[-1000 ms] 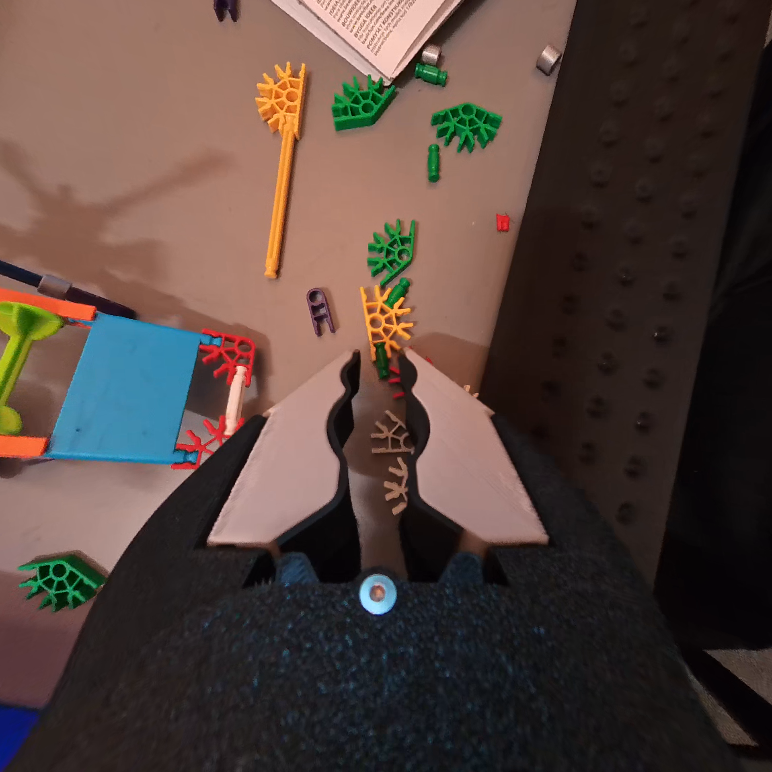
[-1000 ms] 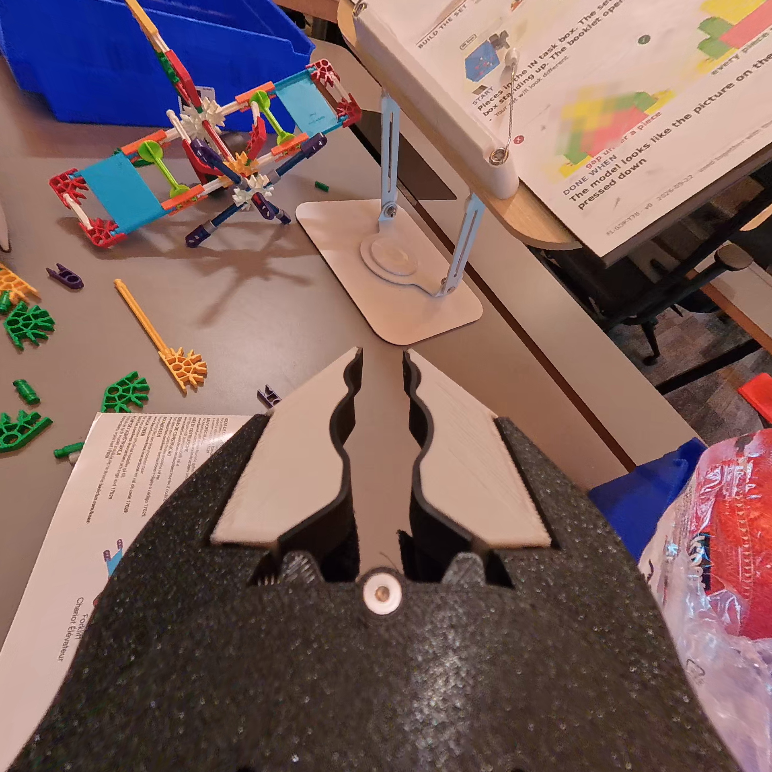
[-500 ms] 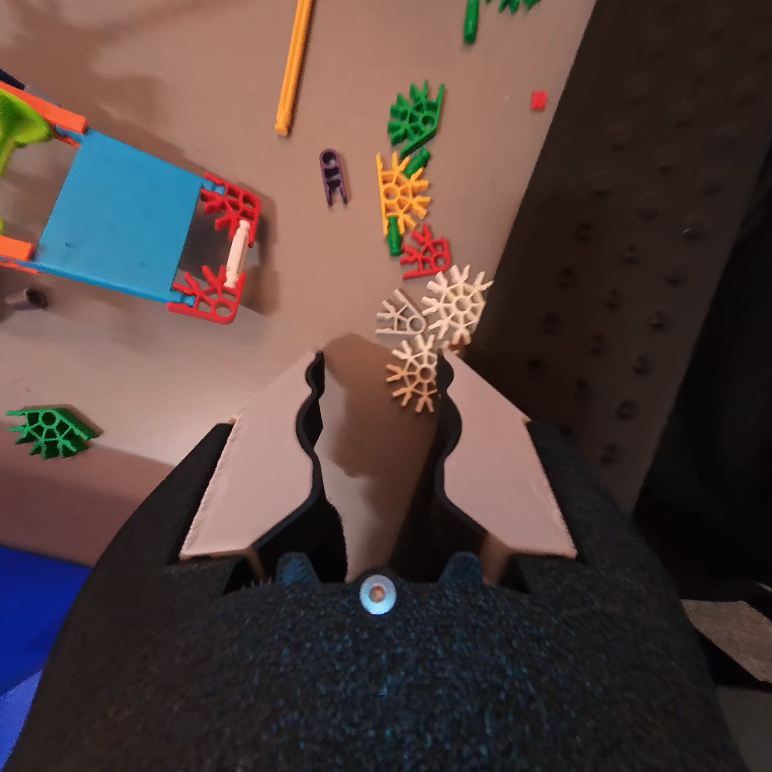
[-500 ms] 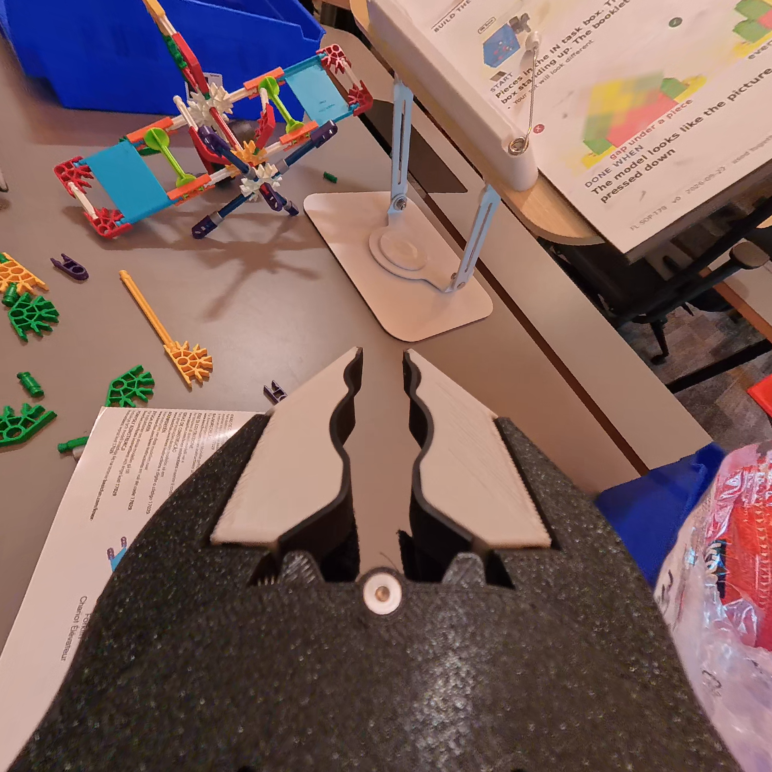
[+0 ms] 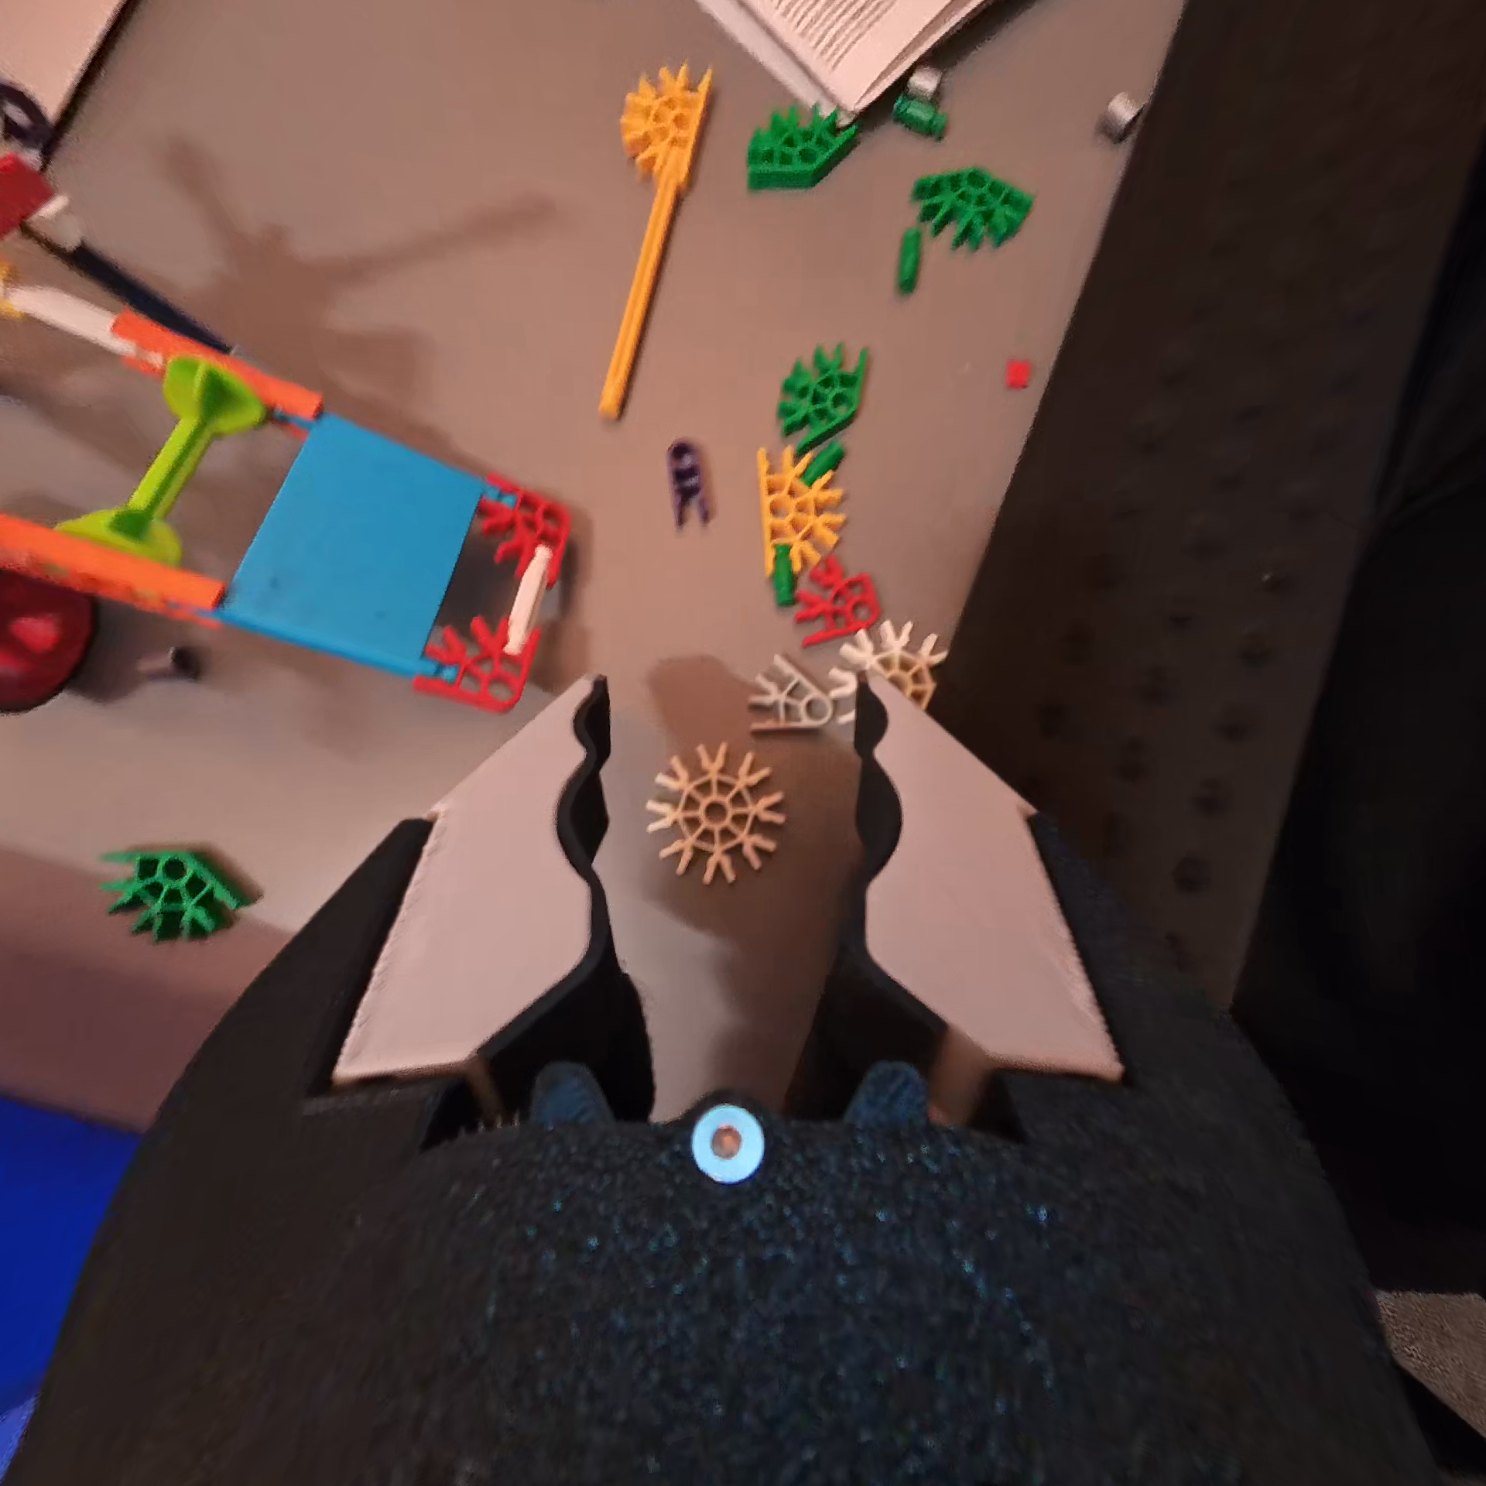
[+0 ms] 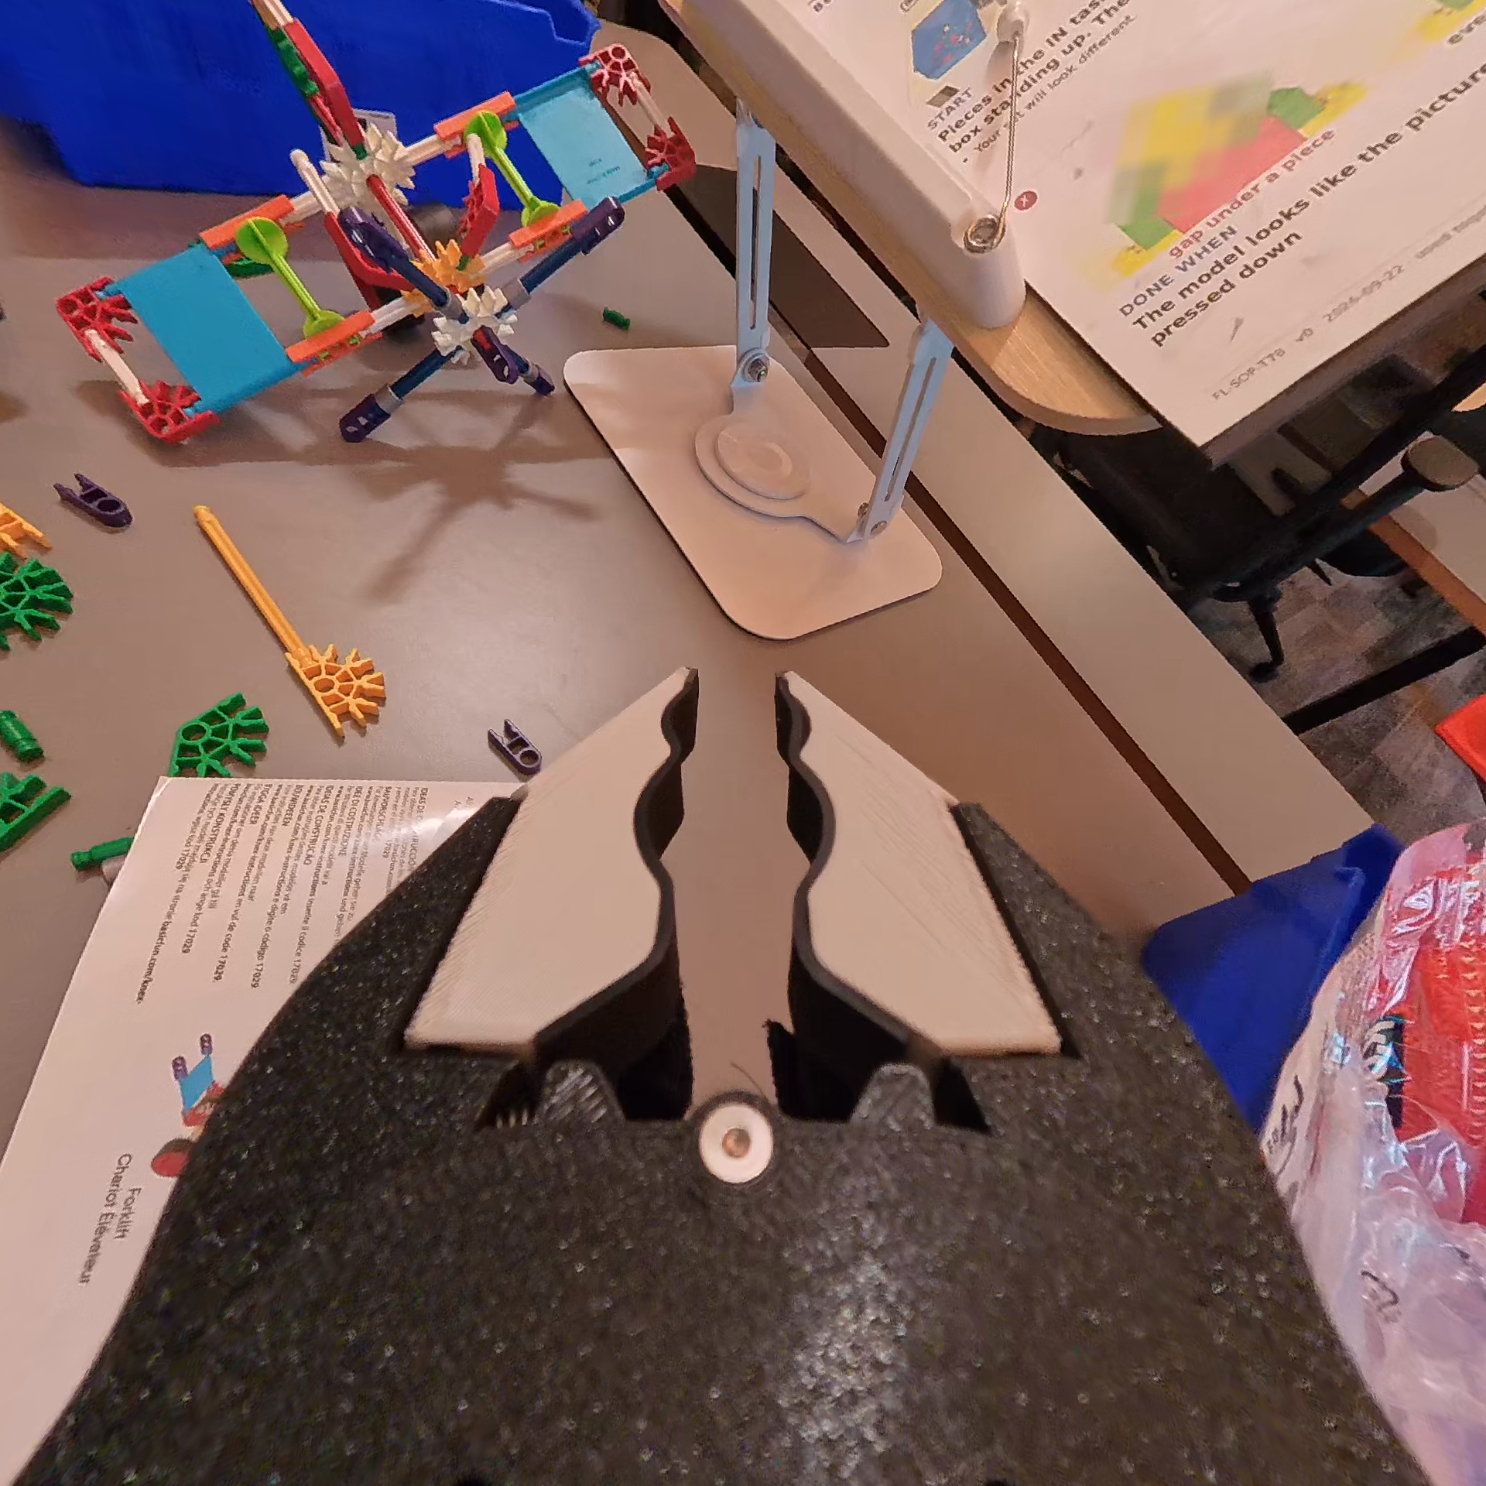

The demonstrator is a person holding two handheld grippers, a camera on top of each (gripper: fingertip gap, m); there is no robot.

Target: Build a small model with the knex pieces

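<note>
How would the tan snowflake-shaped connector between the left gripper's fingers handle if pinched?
The tan snowflake connector lies flat, so it probably won't roll. Its thin spokes suggest light, stiff plastic that may skid on the smooth table before the open left gripper closes.

Left gripper (image 5: 728, 691): grey wedge fingers in black foam body, jaws spread wide, pointed downward. Right gripper (image 6: 736, 679): same build, jaws narrowly parted, nothing between them.

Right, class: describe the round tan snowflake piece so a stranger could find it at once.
Start at the grey table and find the left gripper, its jaws wide open. Between them lies the tan snowflake connector, flat on the table. Unlike the whitish fan-shaped connector just beyond, it is a full circle of spokes, lying clear of the cluster.
</note>
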